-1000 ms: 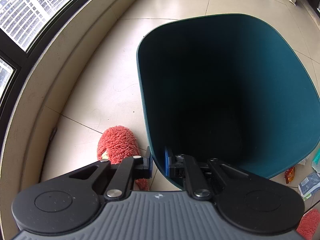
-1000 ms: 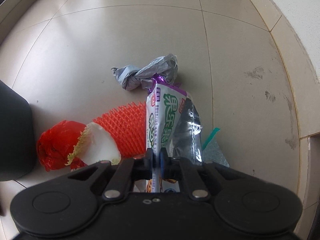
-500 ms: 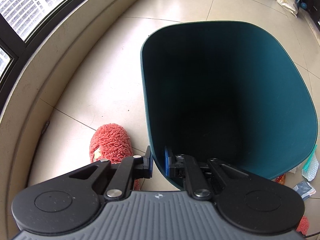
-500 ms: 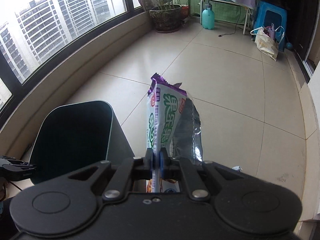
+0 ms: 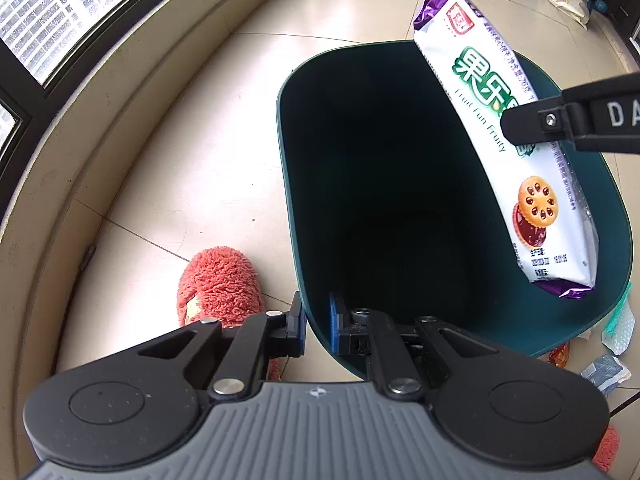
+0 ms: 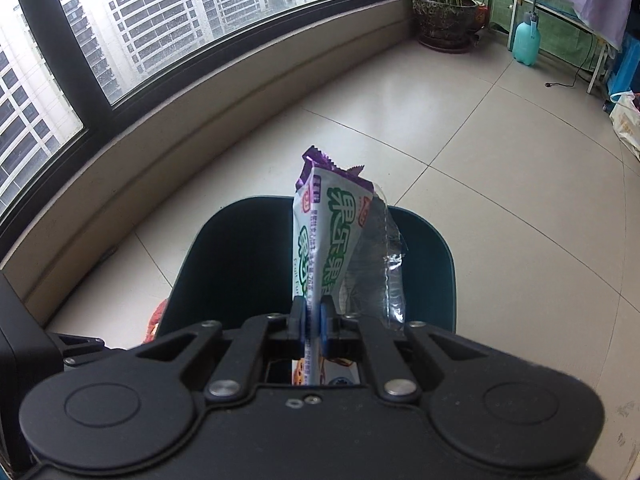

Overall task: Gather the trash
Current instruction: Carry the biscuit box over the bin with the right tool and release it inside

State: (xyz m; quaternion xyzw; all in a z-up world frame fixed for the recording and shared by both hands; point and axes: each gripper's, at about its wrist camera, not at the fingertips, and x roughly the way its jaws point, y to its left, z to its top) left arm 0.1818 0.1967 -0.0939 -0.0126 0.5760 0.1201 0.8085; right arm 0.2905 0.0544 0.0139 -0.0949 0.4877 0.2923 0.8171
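A dark green bin [image 5: 400, 200] stands on the tiled floor, its inside dark. My left gripper [image 5: 316, 322] is shut on the bin's near rim, one pad outside the wall and one inside. A white and purple biscuit wrapper [image 5: 508, 148] hangs over the bin's mouth on the right side. My right gripper [image 6: 313, 320] is shut on that biscuit wrapper [image 6: 324, 240], and a black finger [image 5: 560, 120] of it reaches in from the right in the left wrist view. In the right wrist view the bin [image 6: 240, 260] lies just below and beyond the wrapper.
A fluffy red slipper [image 5: 220, 280] sits on the floor left of the bin. Small wrappers [image 5: 608, 368] lie at the bin's right foot. A curved low wall [image 6: 180, 128] under windows runs along the left. A potted plant [image 6: 444, 12] and a spray bottle [image 6: 526, 42] stand far back.
My right gripper lifted the biscuit wrapper off the floor, away from the other litter, and swung it over the bin's mouth. The left gripper kept its hold on the bin rim.
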